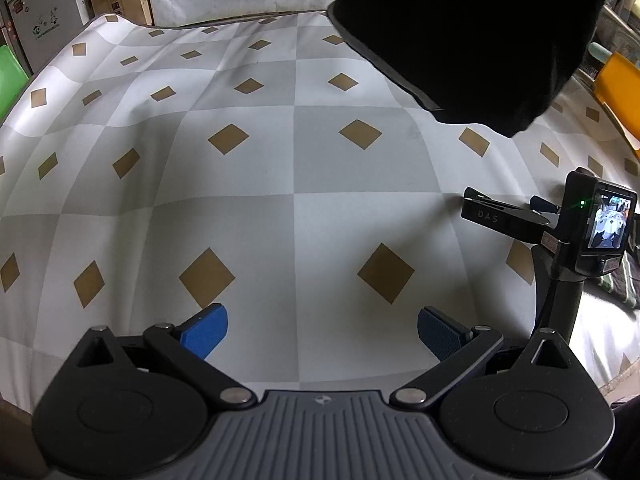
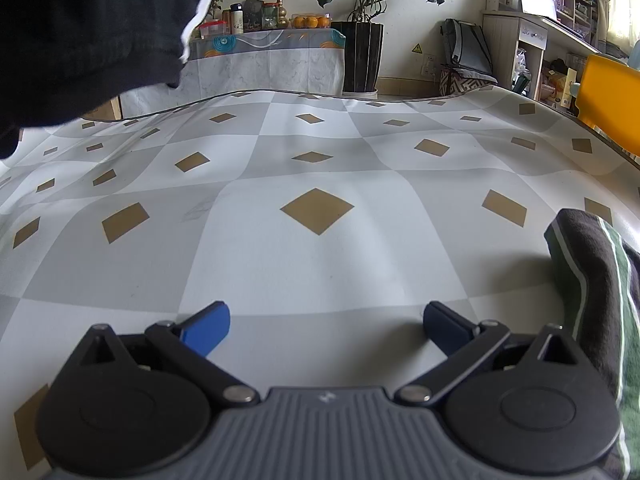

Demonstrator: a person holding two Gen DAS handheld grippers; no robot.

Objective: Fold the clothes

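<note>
Here my left gripper point(image 1: 322, 334) is spread wide above the checked cloth point(image 1: 248, 216), holding nothing. A black garment point(image 1: 472, 36) hangs over the cloth, between my two grippers. My right gripper point(image 2: 326, 330) is also spread and empty; a striped garment point(image 2: 596, 280) lies just beside it on the right.

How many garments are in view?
2: a black garment hanging at upper left of the right wrist view, and a green-striped garment lying on the table right of the right gripper. Others may be out of view.
</note>
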